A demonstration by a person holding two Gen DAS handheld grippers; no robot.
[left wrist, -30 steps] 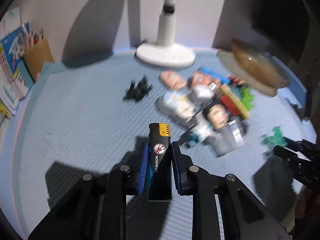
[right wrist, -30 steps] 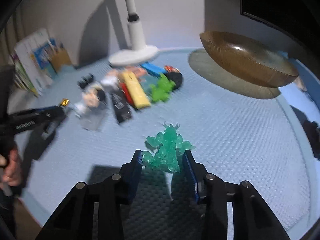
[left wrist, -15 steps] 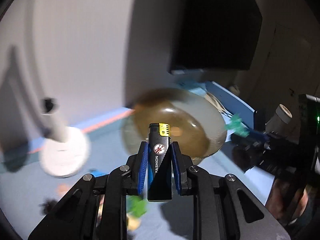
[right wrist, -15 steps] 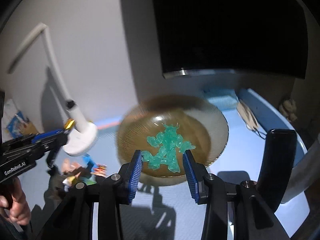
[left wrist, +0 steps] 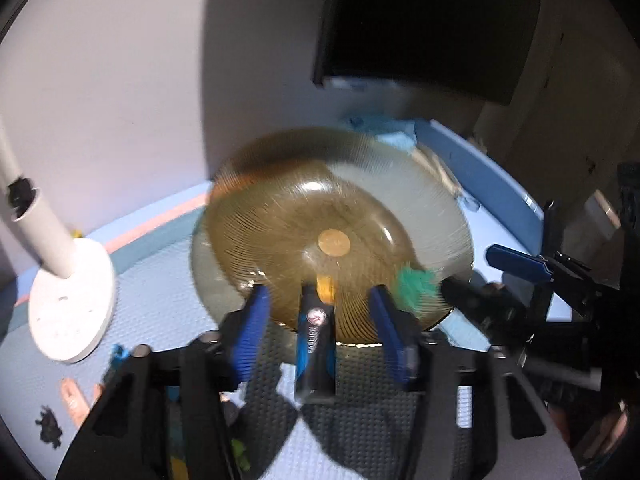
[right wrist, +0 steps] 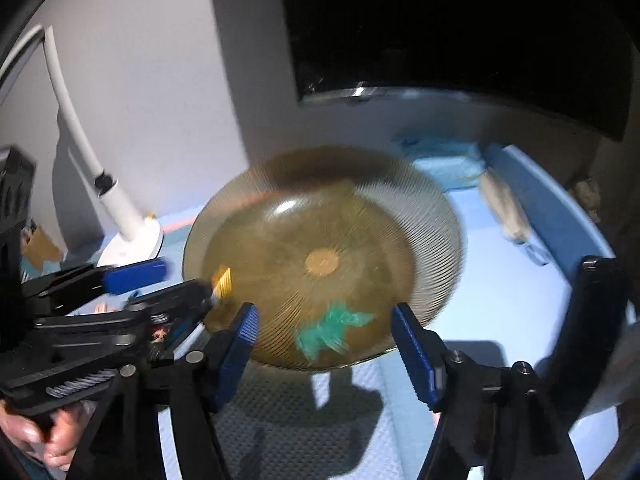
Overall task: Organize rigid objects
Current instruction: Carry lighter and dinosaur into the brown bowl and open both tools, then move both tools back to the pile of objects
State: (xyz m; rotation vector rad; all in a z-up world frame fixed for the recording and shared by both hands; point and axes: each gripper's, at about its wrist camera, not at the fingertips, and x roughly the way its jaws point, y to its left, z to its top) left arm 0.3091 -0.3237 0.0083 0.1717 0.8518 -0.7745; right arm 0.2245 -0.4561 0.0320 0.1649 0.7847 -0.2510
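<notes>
An amber ribbed glass bowl (left wrist: pixel 280 232) stands on the blue mat. My left gripper (left wrist: pixel 320 332) hangs over its near rim, jaws opening. The black lighter (left wrist: pixel 316 340) stands loose between the blue pads, touching neither. In the right wrist view my right gripper (right wrist: pixel 326 348) is also opening over the bowl (right wrist: pixel 360 208). The green translucent figure (right wrist: pixel 328 332) is blurred and free of its pads, low against the bowl's near side. The same green figure (left wrist: pixel 414 284) shows at the bowl's right rim in the left wrist view. The left gripper's fingers (right wrist: pixel 136 276) reach in from the left.
A white lamp base (left wrist: pixel 68 304) with its pole stands left of the bowl. A dark screen (left wrist: pixel 424 28) hangs on the wall behind. Small toys (left wrist: pixel 48 428) lie at the lower left. A raised blue table edge (left wrist: pixel 480 172) runs behind the bowl. A hand (right wrist: pixel 36 436) holds the left gripper.
Both grippers swung from the toy pile to above the bowl. Since then both sets of jaws have spread, letting go of the lighter and the green figure.
</notes>
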